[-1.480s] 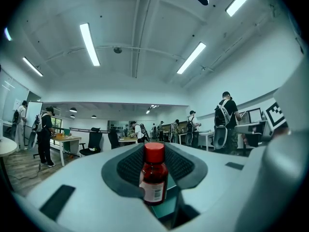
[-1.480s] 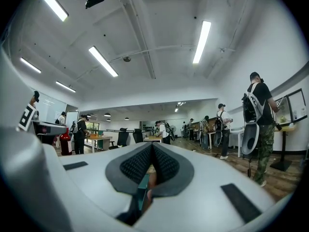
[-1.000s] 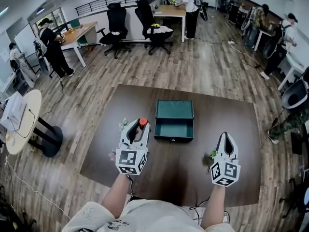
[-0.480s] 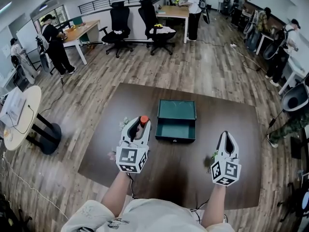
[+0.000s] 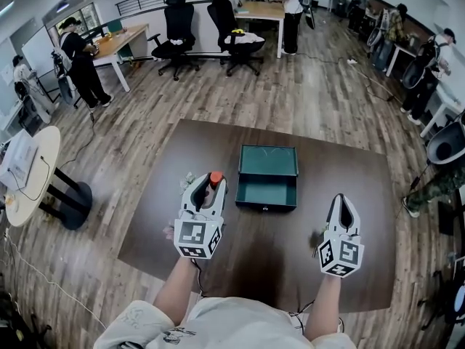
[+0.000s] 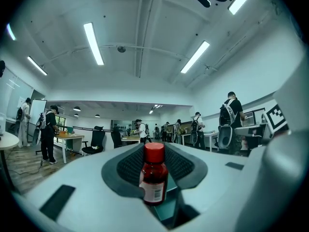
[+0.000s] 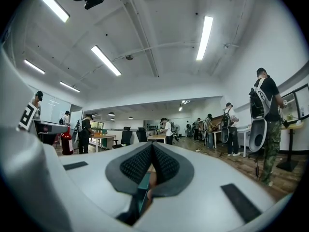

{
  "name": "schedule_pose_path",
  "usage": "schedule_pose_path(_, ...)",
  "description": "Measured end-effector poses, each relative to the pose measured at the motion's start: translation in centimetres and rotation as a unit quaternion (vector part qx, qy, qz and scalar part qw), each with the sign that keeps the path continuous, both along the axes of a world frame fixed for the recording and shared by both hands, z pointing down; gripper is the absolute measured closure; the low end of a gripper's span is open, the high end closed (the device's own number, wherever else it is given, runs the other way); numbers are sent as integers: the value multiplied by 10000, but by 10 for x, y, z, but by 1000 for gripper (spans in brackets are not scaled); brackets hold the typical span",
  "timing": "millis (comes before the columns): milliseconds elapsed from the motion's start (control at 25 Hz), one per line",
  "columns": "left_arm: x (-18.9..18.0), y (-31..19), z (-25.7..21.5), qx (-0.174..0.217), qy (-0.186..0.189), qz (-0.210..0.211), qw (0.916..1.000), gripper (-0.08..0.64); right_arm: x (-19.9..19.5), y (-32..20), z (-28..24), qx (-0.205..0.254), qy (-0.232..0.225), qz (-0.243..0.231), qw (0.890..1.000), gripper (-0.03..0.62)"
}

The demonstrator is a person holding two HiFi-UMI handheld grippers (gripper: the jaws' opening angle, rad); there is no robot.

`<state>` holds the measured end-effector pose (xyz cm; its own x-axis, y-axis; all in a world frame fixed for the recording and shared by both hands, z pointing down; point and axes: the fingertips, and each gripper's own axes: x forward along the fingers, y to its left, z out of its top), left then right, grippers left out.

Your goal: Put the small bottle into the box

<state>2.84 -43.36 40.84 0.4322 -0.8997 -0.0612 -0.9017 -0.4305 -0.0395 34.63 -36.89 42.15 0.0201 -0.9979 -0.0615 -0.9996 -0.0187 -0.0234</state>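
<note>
A small dark red bottle (image 6: 154, 177) with a red cap stands upright between the pads of my left gripper (image 6: 155, 170), which is shut on it. In the head view the left gripper (image 5: 208, 187) hovers over the left part of the brown table (image 5: 254, 264), and the bottle's cap (image 5: 216, 177) sticks up at its tip, just left of the box. The dark green box (image 5: 267, 205) lies open at the table's middle, lid tipped back. My right gripper (image 5: 342, 203) is shut and empty to the right of the box; its pads (image 7: 166, 167) meet.
The right gripper view also catches the bottle (image 7: 66, 142) far to its left. Beyond the table is wood floor, with two black office chairs (image 5: 176, 31), desks and several people at the back. A round white table (image 5: 29, 187) stands at the left.
Both grippers and the bottle keep their places over the table. Only the head view has shifted a little, so the table and box sit slightly lower in the picture.
</note>
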Motion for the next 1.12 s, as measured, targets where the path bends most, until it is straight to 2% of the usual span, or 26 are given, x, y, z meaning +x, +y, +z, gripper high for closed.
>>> schedule_pose_path(400,5,-19,24,-224,39,111,9997,430,-9,-9,16,-245,104,-33,9996,591)
schedule_pose_path(720,43,-45,57,-520,-44,524,9973,430,-13,-12,41,-587,113,24,9982,591)
schedule_pose_path(1120,88,-71,119,-994,-159,1023,9897,430,4,-3,82,-1039,59,427,9937,591)
